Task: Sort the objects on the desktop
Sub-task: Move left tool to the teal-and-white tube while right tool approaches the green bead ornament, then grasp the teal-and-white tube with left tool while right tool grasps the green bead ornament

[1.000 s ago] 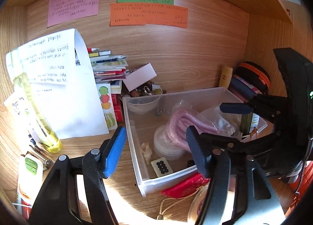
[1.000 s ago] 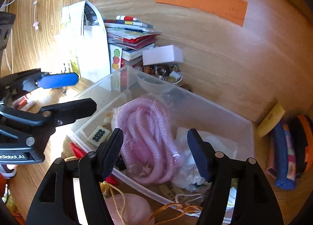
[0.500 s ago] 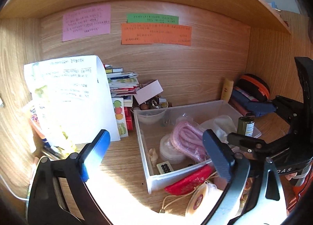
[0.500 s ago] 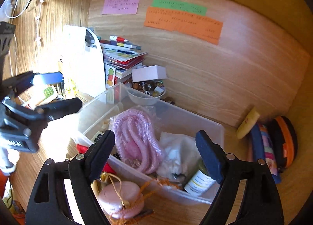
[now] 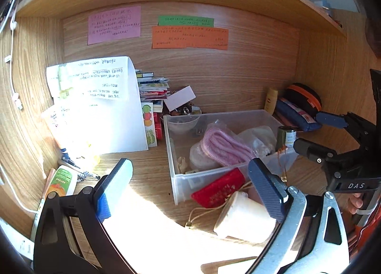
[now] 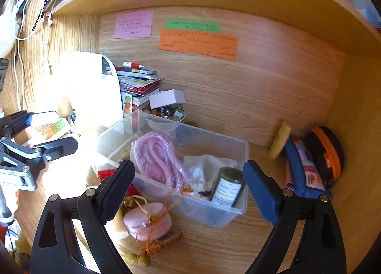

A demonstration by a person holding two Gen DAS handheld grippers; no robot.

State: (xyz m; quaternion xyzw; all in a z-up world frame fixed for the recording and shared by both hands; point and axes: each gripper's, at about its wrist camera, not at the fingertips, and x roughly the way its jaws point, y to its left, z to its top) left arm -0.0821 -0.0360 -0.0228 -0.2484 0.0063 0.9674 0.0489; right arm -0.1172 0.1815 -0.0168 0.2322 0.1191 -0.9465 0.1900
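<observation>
Both grippers are pulling back from the clear bin [image 5: 228, 148]: over 1 second it is shrinking in each view, suggesting a deposit finished. The left gripper [image 5: 190, 186] and right gripper [image 6: 188, 188] are gaping wide, empty. Only the right view is showing the pink tin [image 6: 147, 221] ahead of its fingers.

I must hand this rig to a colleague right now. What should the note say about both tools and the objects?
Left tool: open, empty, above the desk in front of the clear bin.
Right tool: open, empty, at the bin's near wall.
In the bin: pink cord, small labelled jar, white bag.
Outside, on the desk: red pouch, pink round case, cream cup.
Left: these loose items seem unsorted.
</observation>
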